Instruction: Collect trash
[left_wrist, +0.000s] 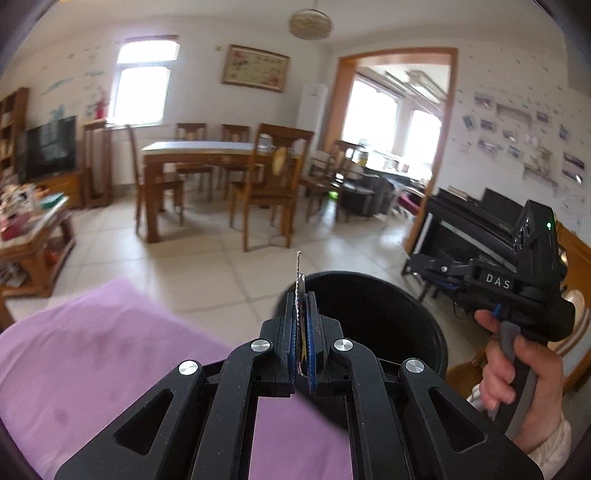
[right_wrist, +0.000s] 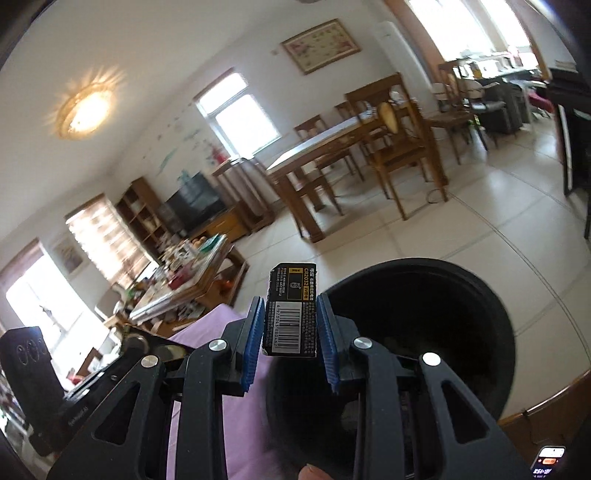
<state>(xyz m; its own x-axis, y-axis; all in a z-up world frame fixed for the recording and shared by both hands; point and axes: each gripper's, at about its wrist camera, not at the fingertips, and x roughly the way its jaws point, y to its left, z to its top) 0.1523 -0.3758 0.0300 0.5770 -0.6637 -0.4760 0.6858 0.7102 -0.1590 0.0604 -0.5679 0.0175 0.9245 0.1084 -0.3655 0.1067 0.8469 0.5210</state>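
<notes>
On the left side, a purple cloth (left_wrist: 110, 354) covered a soft surface, and past it stood a low wooden counter (left_wrist: 37, 240) crowded with small things too blurred to name. Farther back were a dining table (left_wrist: 195, 151) with wooden chairs around it.

Near the middle of the left wrist view, the left hand-held gripper (left_wrist: 303, 332) had its blue pads (left_wrist: 293, 332) pressed together on a thin flat wrapper (left_wrist: 298, 280). It was seen edge-on, so only a narrow strip with a toothed, silvery edge stood up above the fingertips; its print could not be read. The wrapper was just at the near rim of a round black bin (left_wrist: 388, 317) that stood on the tiled floor.

To the right, a hand (left_wrist: 517, 373) in a pale sleeve gripped the handle of the right hand-held gripper (right_wrist: 291, 325). In its own view, this gripper was clamped on a small black battery package (right_wrist: 291, 310), with a blue pad (right_wrist: 327, 343) on each side of it. The package was a flat card, upright, black with a yellow-gold band at the top, the marking CR2032, small white text and a white barcode below. It was held beside the left rim of the bin, whose dark inside opened to the right of it.
</notes>
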